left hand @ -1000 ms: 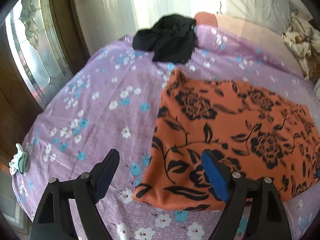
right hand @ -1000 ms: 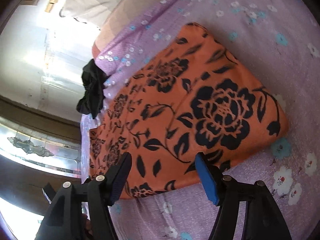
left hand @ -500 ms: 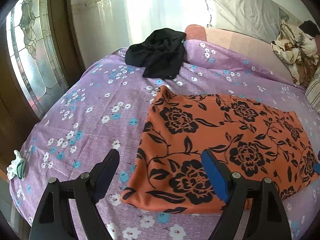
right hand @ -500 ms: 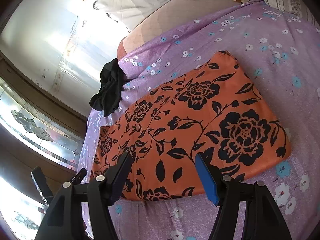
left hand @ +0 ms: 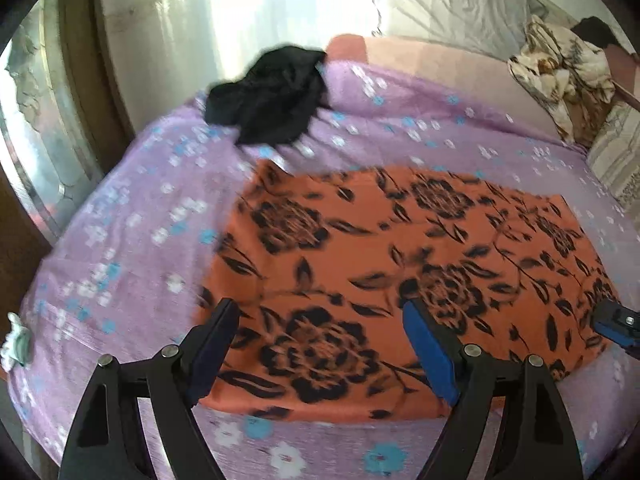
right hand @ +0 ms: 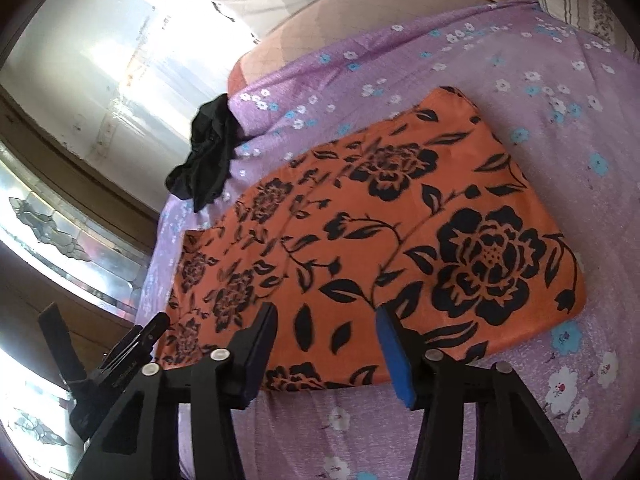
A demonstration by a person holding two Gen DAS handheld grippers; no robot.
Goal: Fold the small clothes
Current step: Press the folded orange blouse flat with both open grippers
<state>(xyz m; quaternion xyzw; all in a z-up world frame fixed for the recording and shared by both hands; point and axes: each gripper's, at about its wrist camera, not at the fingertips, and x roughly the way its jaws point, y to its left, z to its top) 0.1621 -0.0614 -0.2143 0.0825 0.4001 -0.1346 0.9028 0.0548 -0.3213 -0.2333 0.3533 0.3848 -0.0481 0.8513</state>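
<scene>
I am holding my left gripper (left hand: 320,344) and right gripper (right hand: 324,344) wide apart, gripping nothing. Both are hovering over the near edge of the orange floral cloth (left hand: 400,248) lying flat on the purple bedsheet (left hand: 132,216).

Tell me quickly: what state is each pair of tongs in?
Left tongs: open, holding nothing.
Right tongs: open, holding nothing.

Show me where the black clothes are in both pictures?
Left wrist view: the black clothes lie upper left of middle, at the bed's far edge.
Right wrist view: black clothes sit left of middle, at the bed's edge.
Shared landmark: the orange flowered cloth, just nearer than them.
</scene>
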